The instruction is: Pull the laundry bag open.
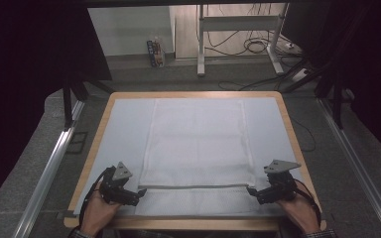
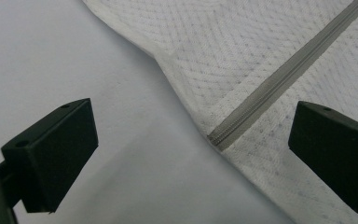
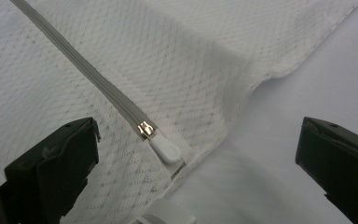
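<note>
A white mesh bag lies flat in the middle of the table, a grey zipper running across it near the front edge. My left gripper stands open at the zipper's left end, with nothing between its jaws but cloth edge and mat. My right gripper is open at the right end, where the metal slider and its white pull tab lie on the mesh between the wide-apart jaws. Neither gripper presses on the bag.
A pale blue mat covers the wood-rimmed table. Metal rails run along both sides. Beyond the table stand a desk frame, floor cables and a small carton.
</note>
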`<state>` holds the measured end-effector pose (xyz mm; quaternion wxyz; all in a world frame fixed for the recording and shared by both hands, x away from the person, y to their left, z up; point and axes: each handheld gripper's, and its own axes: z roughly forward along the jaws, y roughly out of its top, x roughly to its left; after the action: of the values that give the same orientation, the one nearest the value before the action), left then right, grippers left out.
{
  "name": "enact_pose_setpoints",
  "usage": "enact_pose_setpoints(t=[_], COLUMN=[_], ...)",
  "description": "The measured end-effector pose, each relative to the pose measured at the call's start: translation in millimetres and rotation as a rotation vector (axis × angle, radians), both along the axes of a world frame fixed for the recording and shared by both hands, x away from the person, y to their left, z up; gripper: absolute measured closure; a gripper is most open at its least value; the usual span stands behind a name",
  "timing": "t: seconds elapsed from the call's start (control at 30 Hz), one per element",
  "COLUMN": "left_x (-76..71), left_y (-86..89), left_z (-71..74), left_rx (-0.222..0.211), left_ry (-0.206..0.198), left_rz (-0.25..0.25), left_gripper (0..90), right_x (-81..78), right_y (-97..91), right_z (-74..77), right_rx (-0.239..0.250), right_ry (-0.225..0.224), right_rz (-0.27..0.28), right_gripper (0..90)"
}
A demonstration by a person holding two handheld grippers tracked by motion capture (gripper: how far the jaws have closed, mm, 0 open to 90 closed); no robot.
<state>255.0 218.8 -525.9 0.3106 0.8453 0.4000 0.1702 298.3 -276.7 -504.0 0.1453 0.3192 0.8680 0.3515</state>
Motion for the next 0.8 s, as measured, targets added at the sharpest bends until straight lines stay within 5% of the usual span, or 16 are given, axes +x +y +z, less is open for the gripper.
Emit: enact_pose_setpoints(t=[0.27,0.63,0.67,0.8], left_x=[0.5,1.7,1.9,2.4], left_y=[-1.0,-3.7,-4.4,-6.3], left_z=[-1.6,-4.3,-4.4,-5.6], left_rx=[0.017,0.031,0.039,0.045], left_ry=[0.004,0.014,0.018,0.018], left_rz=[-0.005,-0.015,-0.023,-0.027], left_gripper=[1.3,2.0,2.0,2.3], right_x=[-1.6,-1.3,-1.2,-0.4], right_y=[1.4,4.2,5.5,6.7], right_z=[-7.2,-12.5,-16.2,-16.4], right_rx=[-0.014,-0.064,-0.118,-0.114], right_ry=[0.076,0.073,0.063,0.073], right_rz=[0.031,0.018,0.020,0.032], right_gripper=[1.1,4.7,6.8,14.5])
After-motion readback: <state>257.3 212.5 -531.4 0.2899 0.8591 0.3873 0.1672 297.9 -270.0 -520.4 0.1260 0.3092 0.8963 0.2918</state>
